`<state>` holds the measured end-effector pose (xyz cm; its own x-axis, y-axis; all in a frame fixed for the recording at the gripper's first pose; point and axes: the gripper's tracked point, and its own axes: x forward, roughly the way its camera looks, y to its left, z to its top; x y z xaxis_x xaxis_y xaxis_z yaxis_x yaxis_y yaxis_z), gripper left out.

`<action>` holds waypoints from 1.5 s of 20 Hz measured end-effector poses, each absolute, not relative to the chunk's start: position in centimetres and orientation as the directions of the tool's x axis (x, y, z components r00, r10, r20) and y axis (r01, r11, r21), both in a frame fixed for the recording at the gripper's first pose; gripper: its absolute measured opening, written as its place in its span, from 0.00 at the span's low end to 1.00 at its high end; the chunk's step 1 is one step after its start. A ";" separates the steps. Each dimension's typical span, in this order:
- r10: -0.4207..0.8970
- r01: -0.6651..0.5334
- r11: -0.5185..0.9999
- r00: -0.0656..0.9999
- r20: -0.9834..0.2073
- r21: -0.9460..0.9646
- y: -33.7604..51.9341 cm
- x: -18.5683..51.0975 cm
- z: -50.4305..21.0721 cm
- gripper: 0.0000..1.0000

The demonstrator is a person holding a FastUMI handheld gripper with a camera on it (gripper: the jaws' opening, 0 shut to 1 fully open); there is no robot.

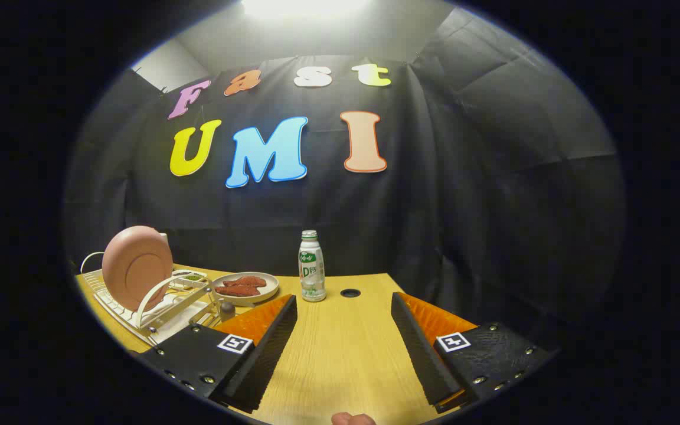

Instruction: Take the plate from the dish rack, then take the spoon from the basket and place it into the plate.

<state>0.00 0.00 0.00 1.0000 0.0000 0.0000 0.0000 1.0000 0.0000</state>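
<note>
A pink plate [136, 267] stands on edge in the white wire dish rack [139, 310], well to the left of and beyond my left finger. A small wire basket [207, 316] sits next to the rack, just behind my left finger, with a dark rounded handle end [226, 309] sticking up from it; I cannot tell whether that is the spoon. My gripper [344, 307] hovers over the wooden table [340, 360], open, with bare table between the fingers.
A shallow beige dish [245, 287] with reddish food pieces lies beyond the left finger. A white-and-green bottle [311, 267] stands upright ahead, between the fingers. A round cable hole [350, 293] lies right of it. The table's far edge meets the black cloth wall.
</note>
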 end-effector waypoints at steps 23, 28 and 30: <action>0.009 -0.009 0.999 1.000 0.023 -0.038 16.4 -6.0 19.2 0.98; 0.051 -0.051 0.999 0.997 -0.060 -0.006 20.7 -6.0 18.4 0.97; 0.084 -0.084 0.996 0.991 -0.104 0.009 22.5 -5.4 18.1 0.98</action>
<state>-5.40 22.54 18.10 0.9910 0.0844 -0.1042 -0.0840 0.9964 0.0085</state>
